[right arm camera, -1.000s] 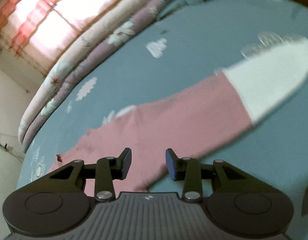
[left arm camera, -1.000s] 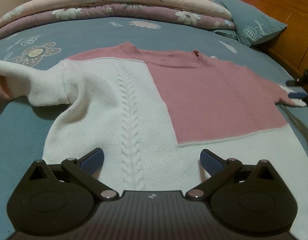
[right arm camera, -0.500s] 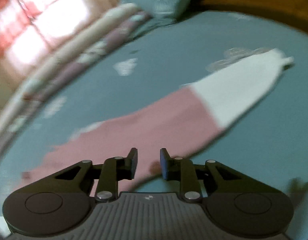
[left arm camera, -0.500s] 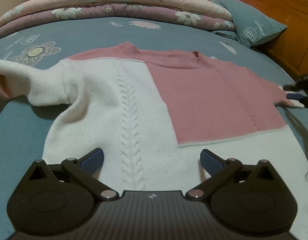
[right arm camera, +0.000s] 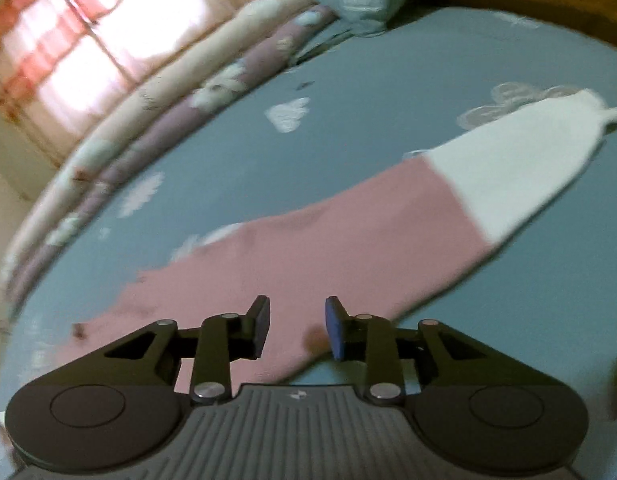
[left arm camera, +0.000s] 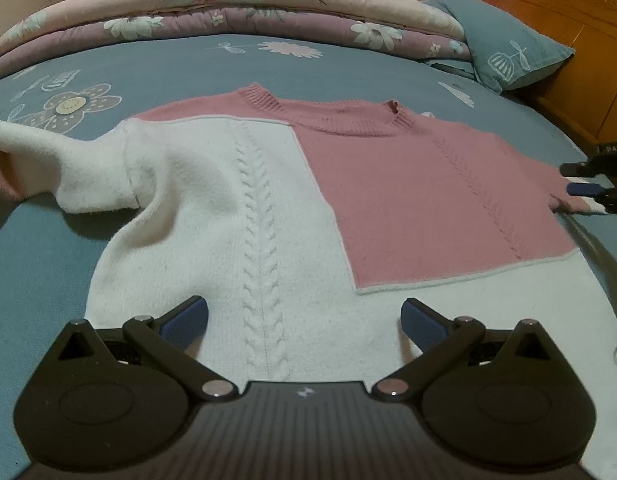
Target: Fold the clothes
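Note:
A pink and white knit sweater [left arm camera: 308, 208] lies flat, front up, on the blue bedsheet [left arm camera: 180, 64]. My left gripper [left arm camera: 304, 320] is wide open and empty just above the white hem. The sweater's left sleeve [left arm camera: 48, 160] is bunched at the far left. In the right wrist view the other sleeve [right arm camera: 348, 232], pink with a white cuff end [right arm camera: 520, 168], stretches out to the right. My right gripper [right arm camera: 297, 330] is open and empty over the sleeve's pink part; it also shows at the left wrist view's right edge [left arm camera: 588, 184].
A folded floral quilt [left arm camera: 228, 12] runs along the far side of the bed. A blue pillow [left arm camera: 508, 48] leans on the wooden headboard [left arm camera: 568, 40] at the right. A bright curtained window [right arm camera: 88, 32] shows in the right wrist view.
My right gripper has swung along the right sleeve and its jaws stand slightly wider than half a second ago. My left gripper and the sweater body have stayed still.

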Motion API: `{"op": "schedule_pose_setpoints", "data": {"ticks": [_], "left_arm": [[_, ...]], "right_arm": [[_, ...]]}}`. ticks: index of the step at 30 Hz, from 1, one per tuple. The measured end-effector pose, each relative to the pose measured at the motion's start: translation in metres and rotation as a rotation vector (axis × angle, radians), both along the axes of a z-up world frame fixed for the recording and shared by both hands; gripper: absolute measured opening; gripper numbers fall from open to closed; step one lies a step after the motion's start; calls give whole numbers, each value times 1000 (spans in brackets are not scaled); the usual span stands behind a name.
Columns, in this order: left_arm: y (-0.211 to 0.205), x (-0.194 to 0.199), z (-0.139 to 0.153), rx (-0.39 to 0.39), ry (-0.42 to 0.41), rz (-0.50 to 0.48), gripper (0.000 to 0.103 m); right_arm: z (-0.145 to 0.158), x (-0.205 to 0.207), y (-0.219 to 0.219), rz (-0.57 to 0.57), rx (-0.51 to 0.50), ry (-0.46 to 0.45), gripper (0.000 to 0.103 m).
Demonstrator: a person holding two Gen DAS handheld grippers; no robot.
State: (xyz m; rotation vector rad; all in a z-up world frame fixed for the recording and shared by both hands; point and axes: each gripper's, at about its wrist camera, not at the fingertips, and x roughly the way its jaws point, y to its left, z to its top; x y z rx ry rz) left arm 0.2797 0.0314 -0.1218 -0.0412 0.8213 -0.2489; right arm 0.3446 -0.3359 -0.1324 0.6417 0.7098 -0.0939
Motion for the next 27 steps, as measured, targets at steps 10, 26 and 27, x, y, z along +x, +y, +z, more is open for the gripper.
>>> {"op": "schedule_pose_setpoints", "data": {"ticks": [10,26,27], "left_arm": [[3,1,0,-16,3,2,102],[-3,0,-2,24,-9,-6,102],[-4,0,-2,32,-11,-6,102]], "right_arm": [[3,-4,-16,-66,-103,0,42],[-11,57,-129,153,102,43,57],[-14,64,-125,179,76,59,57]]}}
